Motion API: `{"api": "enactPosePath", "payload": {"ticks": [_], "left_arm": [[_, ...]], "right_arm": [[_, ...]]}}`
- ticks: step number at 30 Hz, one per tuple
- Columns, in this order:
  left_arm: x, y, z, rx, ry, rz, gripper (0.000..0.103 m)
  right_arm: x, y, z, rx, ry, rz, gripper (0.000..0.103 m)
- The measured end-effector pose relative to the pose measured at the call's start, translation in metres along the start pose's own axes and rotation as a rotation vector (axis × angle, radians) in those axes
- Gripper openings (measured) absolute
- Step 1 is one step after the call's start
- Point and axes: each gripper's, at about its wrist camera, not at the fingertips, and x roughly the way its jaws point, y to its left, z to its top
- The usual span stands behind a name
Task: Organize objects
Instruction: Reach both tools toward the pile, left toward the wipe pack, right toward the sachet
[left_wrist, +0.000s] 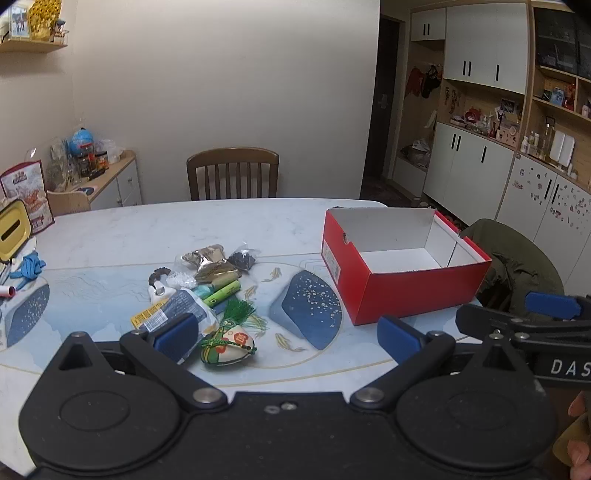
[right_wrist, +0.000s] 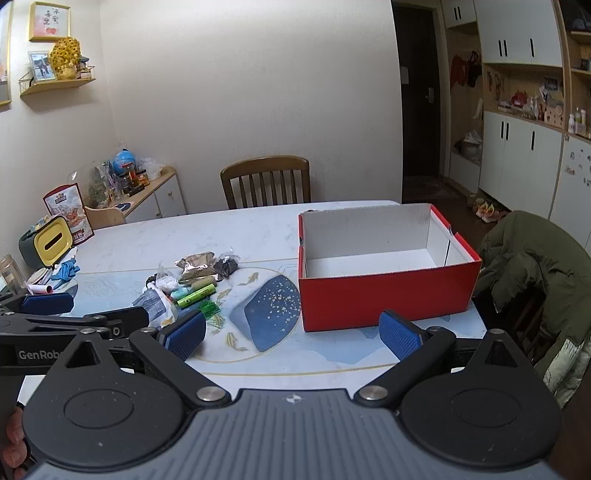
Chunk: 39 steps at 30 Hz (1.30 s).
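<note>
Flanking the clutter pile: red box (empty)

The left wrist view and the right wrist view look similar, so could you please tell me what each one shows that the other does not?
Only the left wrist view shows the embroidered pouch at the near end of the pile; in the right wrist view it is hidden. Only the right wrist view shows the framed picture on the wall and shoes on the floor. Both show the empty red box, the green tube, the table and both tools open: left tool, right tool.
</note>
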Motion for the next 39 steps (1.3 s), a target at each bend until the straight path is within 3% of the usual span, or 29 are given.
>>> {"api": "enactPosePath", "payload": {"ticks": [20,26,32,39], "left_arm": [[0.004,0.04,0.004,-0.07,-0.019,0.002,0.103],[0.027,0.073,0.009,-0.08,0.023,0.018,0.103],[0.054,0.106,0.013,-0.073,0.038,0.011,0.103],[0.088,0.136,0.012,-0.046,0.069,-0.021,0.102]], "right_arm": [[0.019,0.036,0.008,-0.077,0.009,0.089,0.101],[0.04,0.052,0.014,-0.078,0.052,0.122,0.101],[0.069,0.072,0.011,-0.106,0.103,0.207,0.101],[0.109,0.102,0.001,-0.185,0.164,0.206,0.101]]}}
